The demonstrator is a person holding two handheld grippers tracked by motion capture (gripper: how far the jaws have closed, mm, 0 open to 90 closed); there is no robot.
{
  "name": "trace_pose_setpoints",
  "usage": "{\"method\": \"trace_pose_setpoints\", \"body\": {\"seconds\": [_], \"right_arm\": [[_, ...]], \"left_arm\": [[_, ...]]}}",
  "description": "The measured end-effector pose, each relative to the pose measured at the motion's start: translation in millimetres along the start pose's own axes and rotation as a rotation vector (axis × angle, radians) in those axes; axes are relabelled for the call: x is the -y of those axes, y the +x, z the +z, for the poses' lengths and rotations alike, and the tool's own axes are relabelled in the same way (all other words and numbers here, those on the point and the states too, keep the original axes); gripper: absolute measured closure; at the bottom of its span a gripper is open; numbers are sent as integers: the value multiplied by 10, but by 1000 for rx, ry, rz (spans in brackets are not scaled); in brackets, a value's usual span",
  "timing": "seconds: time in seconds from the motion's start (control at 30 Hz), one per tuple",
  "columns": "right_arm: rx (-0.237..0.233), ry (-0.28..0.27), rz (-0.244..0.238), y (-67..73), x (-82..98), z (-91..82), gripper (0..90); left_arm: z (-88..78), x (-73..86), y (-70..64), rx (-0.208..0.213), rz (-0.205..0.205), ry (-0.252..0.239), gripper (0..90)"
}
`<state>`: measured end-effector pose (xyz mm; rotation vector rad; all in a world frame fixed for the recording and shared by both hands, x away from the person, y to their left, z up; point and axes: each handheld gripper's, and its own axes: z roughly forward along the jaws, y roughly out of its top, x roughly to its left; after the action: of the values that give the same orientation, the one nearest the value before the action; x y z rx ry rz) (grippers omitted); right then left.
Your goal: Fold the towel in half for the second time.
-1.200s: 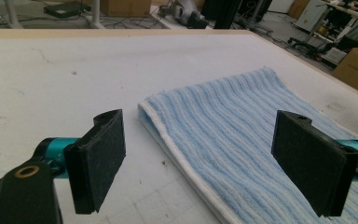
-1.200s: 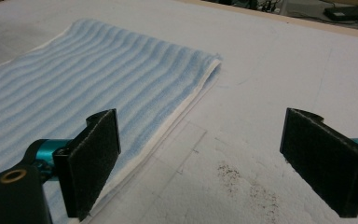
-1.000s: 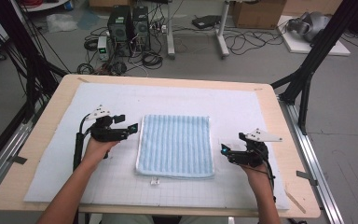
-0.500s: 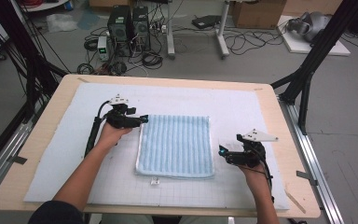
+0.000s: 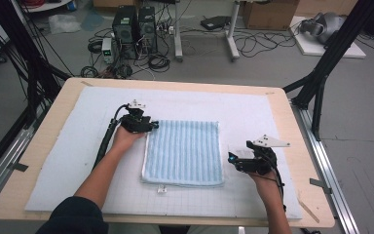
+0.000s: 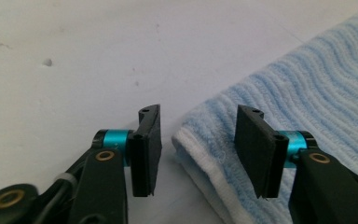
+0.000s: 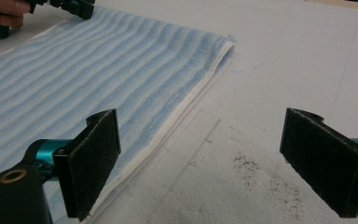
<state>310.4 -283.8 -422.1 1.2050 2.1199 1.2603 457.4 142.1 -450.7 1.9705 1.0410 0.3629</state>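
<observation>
**Left gripper closes in on the towel's corner**

A folded, light-blue ribbed terry towel with a white hem (image 5: 184, 152) lies flat in the middle of the white padded mat (image 5: 272, 112) that covers the wooden table (image 5: 68, 92). The left gripper (image 5: 152, 125) sits at the towel's far left corner. Its jaws have just been closing and now stand about half open, one on either side of that corner (image 6: 200, 135); the pads do not yet press on the cloth. The right gripper (image 5: 231, 160) rests on the mat just beside the towel's right edge, near its front corner. Its jaws stand wide apart, with bare mat between them and nothing held.
</observation>
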Motion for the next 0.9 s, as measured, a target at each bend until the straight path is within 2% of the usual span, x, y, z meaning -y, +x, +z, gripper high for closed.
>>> {"method": "trace_pose_setpoints", "body": {"seconds": [0.03, 0.13, 0.17, 0.23, 0.3, 0.4, 0.5, 0.63, 0.73, 0.8, 0.9], "right_arm": [[-2, 0, -4, -4, 0, 4, 113], [-6, 5, 2, -4, -2, 27, 113], [-6, 13, 4, -2, -5, 40, 113], [6, 32, 19, 10, -12, 90, 113], [6, 53, 19, 31, -20, 164, 113], [8, 76, 15, 40, -60, 270, 113], [6, 83, 15, 20, -131, 378, 113], [-27, 126, 18, -27, -235, 569, 113], [-51, 118, 50, -85, -316, 663, 155], [-44, 106, 50, -131, -362, 715, 159], [-32, 124, 47, -171, -426, 797, 160]], "left_arm": [[0, 2, -4, 10, -4, 0, 560], [-4, 1, -21, -3, 33, 14, 656], [-4, 1, -28, -1, 35, 13, 681], [-6, 2, -43, 21, 64, 16, 806], [-3, -2, -61, 14, 76, 17, 836], [-2, 6, -48, 23, 50, 11, 846], [-3, 12, -56, 16, 56, 9, 846], [-5, 18, -62, 12, 58, 6, 845], [-4, 20, -58, 16, 54, 4, 845], [-7, 20, -62, 13, 56, 5, 845], [-7, 22, -56, 16, 48, 4, 846]]}}
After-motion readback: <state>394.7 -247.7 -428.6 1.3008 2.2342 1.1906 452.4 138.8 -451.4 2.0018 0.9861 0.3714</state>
